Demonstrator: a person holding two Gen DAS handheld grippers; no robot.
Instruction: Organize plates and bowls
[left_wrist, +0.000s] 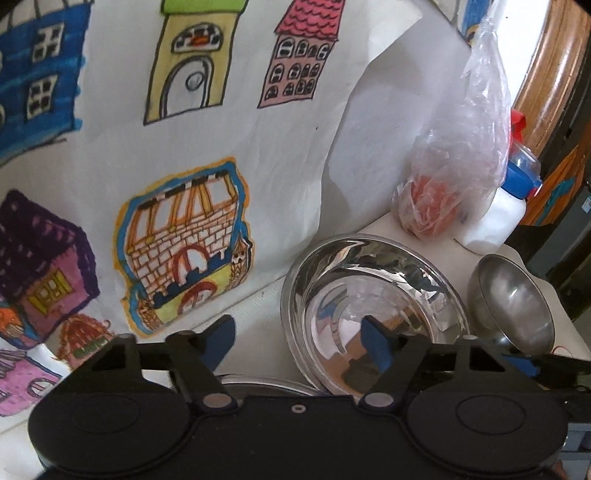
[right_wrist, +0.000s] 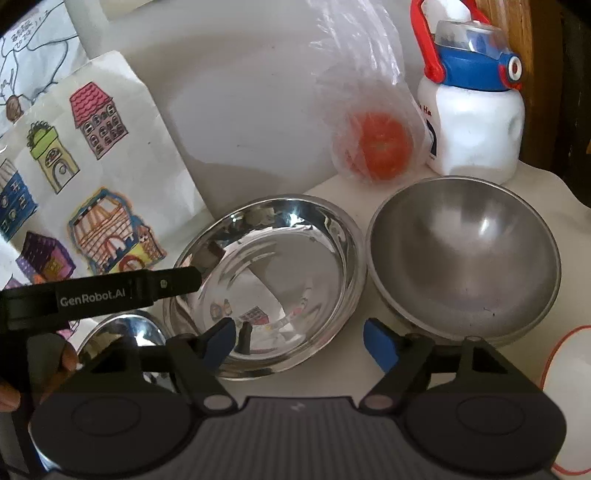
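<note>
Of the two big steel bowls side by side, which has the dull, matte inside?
The matte bowl, nearest the white bottle. Its inside is brushed grey with one soft highlight, while the mirror-polished bowl beside it reflects the drawings.

Both wrist views close, angled down at the counter, sharing the shiny bowl (left_wrist: 373, 310) (right_wrist: 266, 284)

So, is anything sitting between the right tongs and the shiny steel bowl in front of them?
Nothing visible does. The right tongs stand open just above the near rim of the shiny bowl, nothing between them. The left tongs' black arm crosses only the bowl's left edge; the matte bowl sits to the right, apart.
</note>
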